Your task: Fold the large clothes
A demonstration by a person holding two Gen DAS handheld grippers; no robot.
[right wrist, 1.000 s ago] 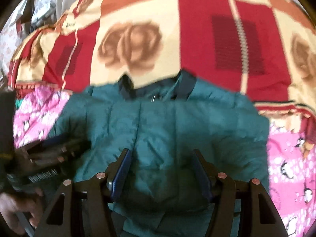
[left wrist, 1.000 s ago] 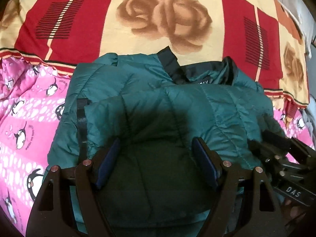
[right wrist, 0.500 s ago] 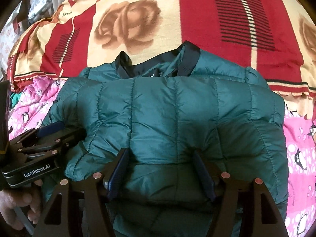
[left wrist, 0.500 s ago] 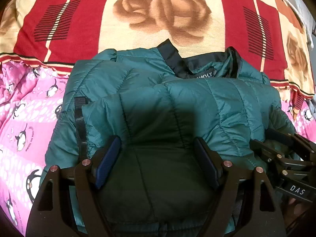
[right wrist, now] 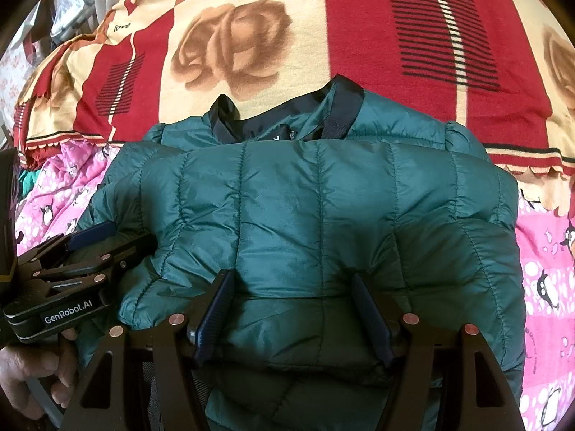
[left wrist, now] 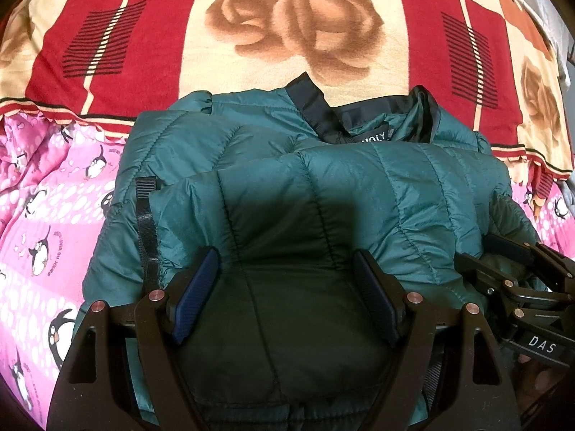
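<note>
On bed, folded jacket (right wrist: 323, 215), collar (right wrist: 337, 107) pointing away, long axis sideways.

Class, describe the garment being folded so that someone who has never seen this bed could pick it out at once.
Start at the red and cream rose blanket across the far side of the bed; where it meets the pink penguin sheet, a quilted jacket lies folded. It is the only plain dark green thing among the loud prints, puffy with stitched channels and a black collar.

Glossy quilted nylon jacket (left wrist: 359, 186) (fuzzy matt fleece blanket (left wrist: 287, 18) beneath)
</note>
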